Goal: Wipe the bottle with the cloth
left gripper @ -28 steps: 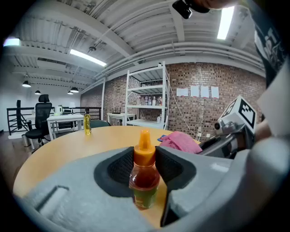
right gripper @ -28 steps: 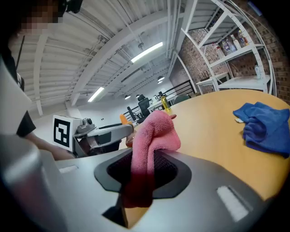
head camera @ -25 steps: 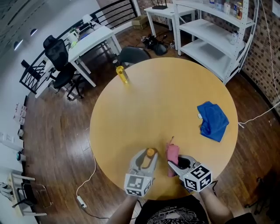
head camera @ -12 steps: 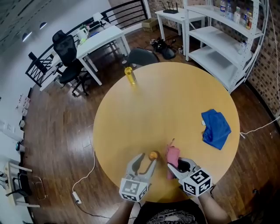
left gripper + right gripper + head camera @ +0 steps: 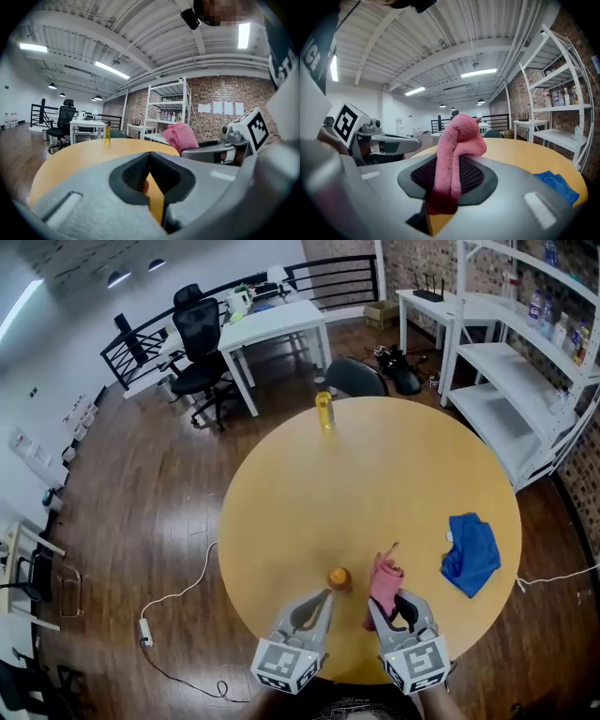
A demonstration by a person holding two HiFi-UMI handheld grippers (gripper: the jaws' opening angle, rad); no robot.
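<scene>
Pink cloth (image 5: 384, 579) is clamped in your right tool (image 5: 392, 598). The pads press on its lower part, and the free end stands up past the tips and folds over. Your right gripper view confirms it: the cloth fills the gap between the pads.

Your left tool (image 5: 150, 154) has just closed. The tips meet and nothing is pinched between them. Through the hollow behind the tips you see only worktop and a sliver of orange.

Orange-capped bottle (image 5: 338, 578) stands upright on the round wooden worktop (image 5: 375, 474), near your edge. It's just ahead of the left tool's tips, not in them. The pink cloth is just to its right; from above I can't tell whether they touch.

Both tools sit side by side over the near edge of the worktop, pointing away from you, marker cubes toward you. Your left gripper view shows the right tool and its cloth close on the right.

Elsewhere on the worktop:
- Blue cloth (image 5: 472, 554) lies crumpled near the right edge, well apart from both tools.
- 1 yellow bottle (image 5: 323, 411) stands upright at the far edge.

Off the worktop:
- Dark chair (image 5: 352, 376) is just behind the far edge.
- White desk (image 5: 272, 324) has a black office chair (image 5: 197, 362) beside it.
- White shelving (image 5: 525, 381) is on the right.
- White cable (image 5: 173, 601) lies on the wood floor (image 5: 141, 502) at left.
</scene>
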